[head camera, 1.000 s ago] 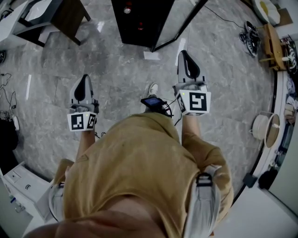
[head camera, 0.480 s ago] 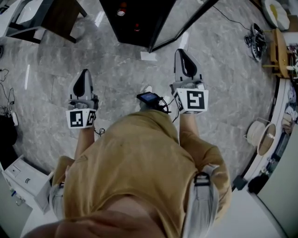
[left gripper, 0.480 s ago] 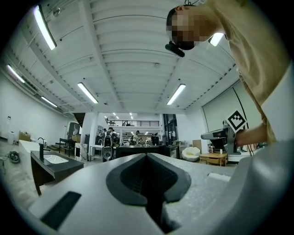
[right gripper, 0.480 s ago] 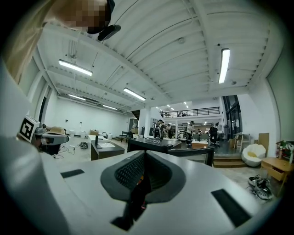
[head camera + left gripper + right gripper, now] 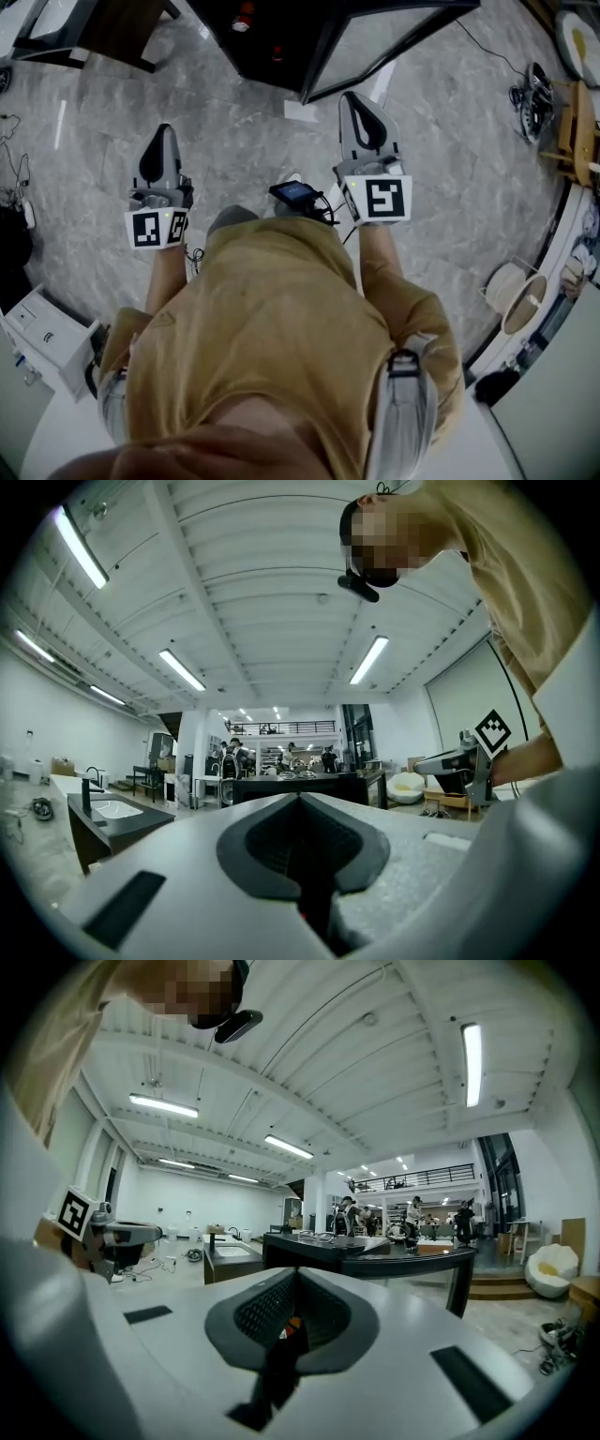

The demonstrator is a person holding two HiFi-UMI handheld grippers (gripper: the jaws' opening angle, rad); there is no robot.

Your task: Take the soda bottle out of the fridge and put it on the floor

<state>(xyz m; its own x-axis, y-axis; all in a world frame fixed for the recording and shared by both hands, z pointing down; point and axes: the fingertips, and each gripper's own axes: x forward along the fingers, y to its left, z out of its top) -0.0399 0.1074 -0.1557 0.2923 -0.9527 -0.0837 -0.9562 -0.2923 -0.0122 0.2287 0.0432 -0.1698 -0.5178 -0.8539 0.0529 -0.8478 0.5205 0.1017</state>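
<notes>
I hold both arms out ahead of me over the grey marble floor (image 5: pixel 244 141), elbows bent, forearms roughly parallel and well apart. In the head view my left gripper (image 5: pixel 161 136) sits at about ten o'clock from my chest and my right gripper (image 5: pixel 354 101) at about one o'clock. Both point level toward the dark fridge (image 5: pixel 281 73) at twelve o'clock, and the right one is nearer to it. The fridge's glass door (image 5: pixel 375 42) stands open, swung out toward one o'clock, just past my right jaw tips.

In the left gripper view my fingers are pressed together with nothing between them, and in the right gripper view they are likewise pressed together on nothing.

Inside the fridge's dark opening a small reddish spot (image 5: pixel 246 15) shows at twelve o'clock. It is too small for me to tell whether it is the soda bottle. Neither gripper touches the fridge.

The only print is the black-and-white square markers on the left cube (image 5: pixel 150 228) and the right cube (image 5: pixel 380 199). I cannot read any lettering or brand.
</notes>
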